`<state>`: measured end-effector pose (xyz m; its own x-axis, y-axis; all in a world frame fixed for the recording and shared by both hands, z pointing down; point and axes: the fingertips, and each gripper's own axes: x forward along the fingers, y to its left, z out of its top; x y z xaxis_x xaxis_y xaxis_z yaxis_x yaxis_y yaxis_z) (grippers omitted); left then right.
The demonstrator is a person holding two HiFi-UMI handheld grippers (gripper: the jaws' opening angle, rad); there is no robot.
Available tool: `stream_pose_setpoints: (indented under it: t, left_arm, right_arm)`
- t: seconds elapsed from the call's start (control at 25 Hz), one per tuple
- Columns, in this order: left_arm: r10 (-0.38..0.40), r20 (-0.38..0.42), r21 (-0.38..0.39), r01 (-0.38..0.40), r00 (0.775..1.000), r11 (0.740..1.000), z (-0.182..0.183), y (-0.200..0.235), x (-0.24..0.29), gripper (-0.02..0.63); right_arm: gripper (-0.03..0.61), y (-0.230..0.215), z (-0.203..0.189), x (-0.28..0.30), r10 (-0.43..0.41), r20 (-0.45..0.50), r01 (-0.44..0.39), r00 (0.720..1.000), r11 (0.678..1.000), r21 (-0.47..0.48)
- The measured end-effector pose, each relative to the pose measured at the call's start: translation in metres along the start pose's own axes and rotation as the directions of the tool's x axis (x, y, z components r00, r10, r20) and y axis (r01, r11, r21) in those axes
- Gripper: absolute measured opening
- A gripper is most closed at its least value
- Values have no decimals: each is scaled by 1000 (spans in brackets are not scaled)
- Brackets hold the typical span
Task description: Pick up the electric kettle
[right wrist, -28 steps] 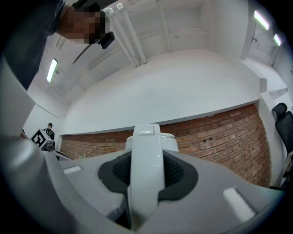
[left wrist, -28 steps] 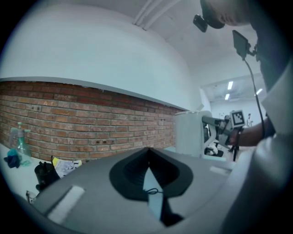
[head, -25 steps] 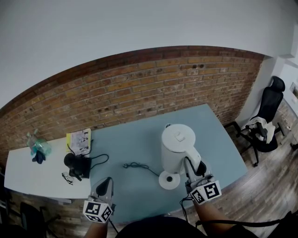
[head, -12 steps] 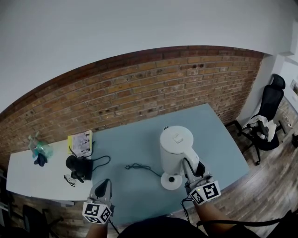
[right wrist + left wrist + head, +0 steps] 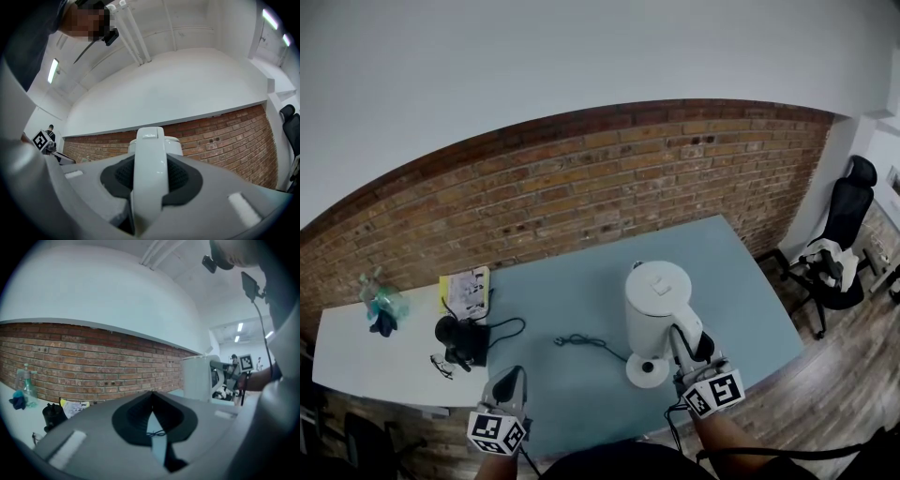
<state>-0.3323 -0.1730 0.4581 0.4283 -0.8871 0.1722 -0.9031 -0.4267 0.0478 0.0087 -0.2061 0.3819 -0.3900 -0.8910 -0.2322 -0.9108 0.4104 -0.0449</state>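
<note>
The white electric kettle (image 5: pixel 654 302) hangs just above its round white base (image 5: pixel 644 371) on the blue-grey table (image 5: pixel 572 281). My right gripper (image 5: pixel 686 345) is shut on the kettle's handle from the near side. In the right gripper view the white handle (image 5: pixel 150 187) fills the gap between the dark pads of that gripper (image 5: pixel 150 157), with the lid behind it. My left gripper (image 5: pixel 510 382) hovers near the table's front edge, left of the kettle, shut and holding nothing. In the left gripper view its tips (image 5: pixel 151 394) meet, and the kettle (image 5: pixel 199 378) shows to the right.
A black power cord (image 5: pixel 586 342) runs from the base across the table. A black device (image 5: pixel 455 337), glasses (image 5: pixel 441 366), a yellow booklet (image 5: pixel 467 284) and a bottle (image 5: pixel 380 302) lie to the left by the white table (image 5: pixel 347 361). An office chair (image 5: pixel 844 239) stands at the right.
</note>
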Motion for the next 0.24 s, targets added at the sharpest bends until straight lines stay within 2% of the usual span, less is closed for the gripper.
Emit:
stream_pose_setpoints:
  t: [0.24]
  left_arm:
    - [11, 35, -70, -9, 999, 998, 9, 11, 2, 5]
  right_arm:
    - [121, -2, -3, 0, -8, -4, 8, 1000, 1000, -2]
